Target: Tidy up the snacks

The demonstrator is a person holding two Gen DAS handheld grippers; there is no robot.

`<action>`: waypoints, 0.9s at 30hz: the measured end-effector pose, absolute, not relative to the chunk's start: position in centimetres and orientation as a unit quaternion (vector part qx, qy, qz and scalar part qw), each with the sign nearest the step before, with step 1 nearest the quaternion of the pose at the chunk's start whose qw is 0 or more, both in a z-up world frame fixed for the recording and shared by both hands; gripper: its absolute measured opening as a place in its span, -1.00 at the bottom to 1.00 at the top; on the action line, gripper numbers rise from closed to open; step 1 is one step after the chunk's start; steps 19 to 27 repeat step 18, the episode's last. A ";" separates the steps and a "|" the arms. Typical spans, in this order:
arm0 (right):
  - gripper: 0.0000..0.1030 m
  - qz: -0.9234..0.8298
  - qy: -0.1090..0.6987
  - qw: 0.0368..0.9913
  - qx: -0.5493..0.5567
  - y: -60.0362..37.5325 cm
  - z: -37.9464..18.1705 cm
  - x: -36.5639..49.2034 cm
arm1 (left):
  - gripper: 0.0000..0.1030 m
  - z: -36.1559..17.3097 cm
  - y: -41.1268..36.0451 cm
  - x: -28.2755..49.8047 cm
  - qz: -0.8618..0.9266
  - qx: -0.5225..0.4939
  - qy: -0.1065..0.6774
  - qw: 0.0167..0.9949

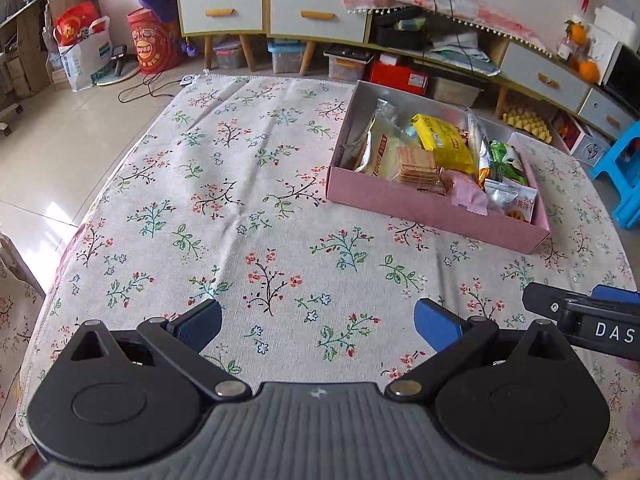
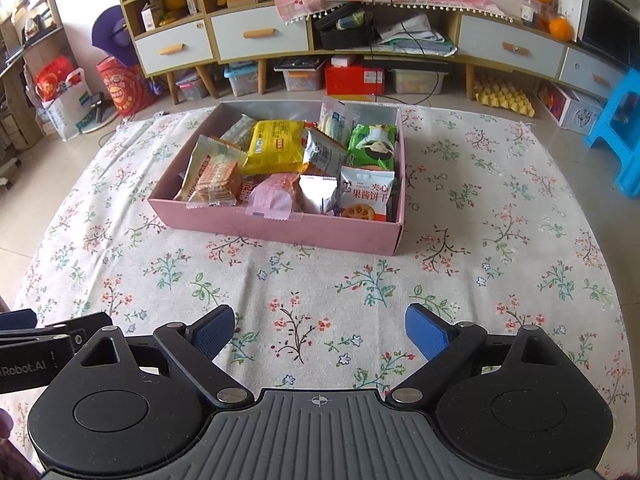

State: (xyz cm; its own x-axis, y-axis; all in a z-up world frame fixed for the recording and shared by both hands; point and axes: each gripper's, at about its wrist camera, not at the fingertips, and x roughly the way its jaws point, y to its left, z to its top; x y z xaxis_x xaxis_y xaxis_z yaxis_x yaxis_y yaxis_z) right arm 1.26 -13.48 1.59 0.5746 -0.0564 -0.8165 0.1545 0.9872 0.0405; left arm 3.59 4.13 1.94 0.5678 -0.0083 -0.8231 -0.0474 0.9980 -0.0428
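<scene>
A pink box point(image 2: 280, 230) stands on the floral tablecloth, ahead of my right gripper and at the upper right in the left wrist view point(image 1: 420, 208). It holds several snack packets, among them a yellow pack point(image 2: 276, 146), a green pack point(image 2: 372, 142), a white jam biscuit pack point(image 2: 366, 194), a pink packet point(image 2: 270, 196) and crackers point(image 2: 218, 180). My left gripper point(image 1: 318, 326) is open and empty over bare cloth. My right gripper point(image 2: 320, 330) is open and empty, short of the box. Each gripper's side shows in the other's view.
The floral cloth point(image 1: 240, 220) covers the whole table. Beyond its far edge are low cabinets with drawers point(image 2: 260, 36), storage bins point(image 2: 304, 78) and a red box point(image 2: 354, 78) on the floor. A blue stool point(image 2: 618, 128) stands at the right.
</scene>
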 end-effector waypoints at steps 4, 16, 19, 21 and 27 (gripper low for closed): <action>0.83 -0.057 0.457 0.886 0.054 -13.4 1.8 1.1 | 0.99 2.0 4.0 3.5 0.012 -0.027 0.463 0.886; 0.83 -0.050 0.454 0.888 0.049 -12.9 2.2 0.9 | 0.99 2.2 3.7 3.6 0.002 -0.025 0.462 0.886; 0.83 -0.051 0.454 0.888 0.049 -12.9 2.1 0.9 | 0.99 2.3 3.5 3.6 0.001 -0.021 0.461 0.887; 0.83 -0.051 0.454 0.888 0.049 -12.9 2.1 0.9 | 0.99 2.3 3.5 3.6 0.001 -0.021 0.461 0.887; 0.83 -0.051 0.454 0.888 0.049 -12.9 2.1 0.9 | 0.99 2.3 3.5 3.6 0.001 -0.021 0.461 0.887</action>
